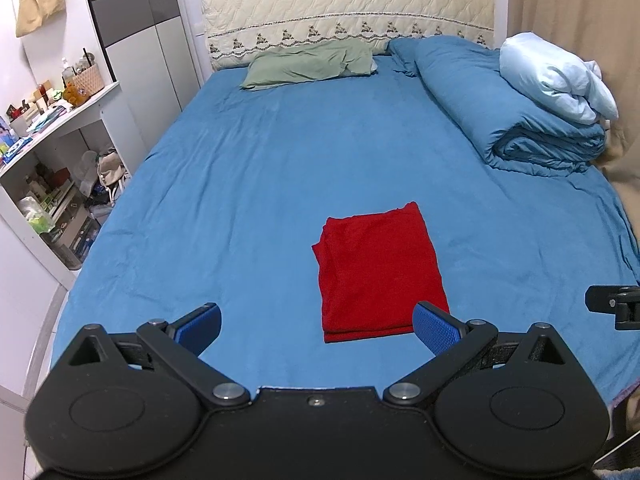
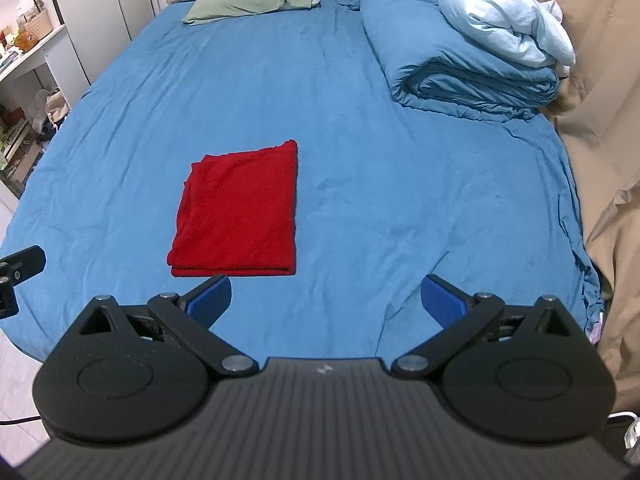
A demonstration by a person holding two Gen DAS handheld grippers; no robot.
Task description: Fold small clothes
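Note:
A small red garment [image 1: 380, 272] lies folded into a neat rectangle on the blue bed sheet [image 1: 248, 184]. It also shows in the right wrist view [image 2: 240, 208]. My left gripper [image 1: 318, 330] is open and empty, held above the bed's near edge just in front of the garment's near fold. My right gripper [image 2: 326, 300] is open and empty, to the right of the garment and not touching it. Part of the right gripper's body [image 1: 614, 306] shows at the left wrist view's right edge.
A rolled blue duvet [image 1: 508, 112] with a pale blue blanket [image 1: 556, 76] on it lies at the back right. A green pillow [image 1: 308, 65] rests by the headboard [image 1: 348, 12]. White shelves [image 1: 52, 168] stand left. A beige curtain [image 2: 600, 128] hangs right.

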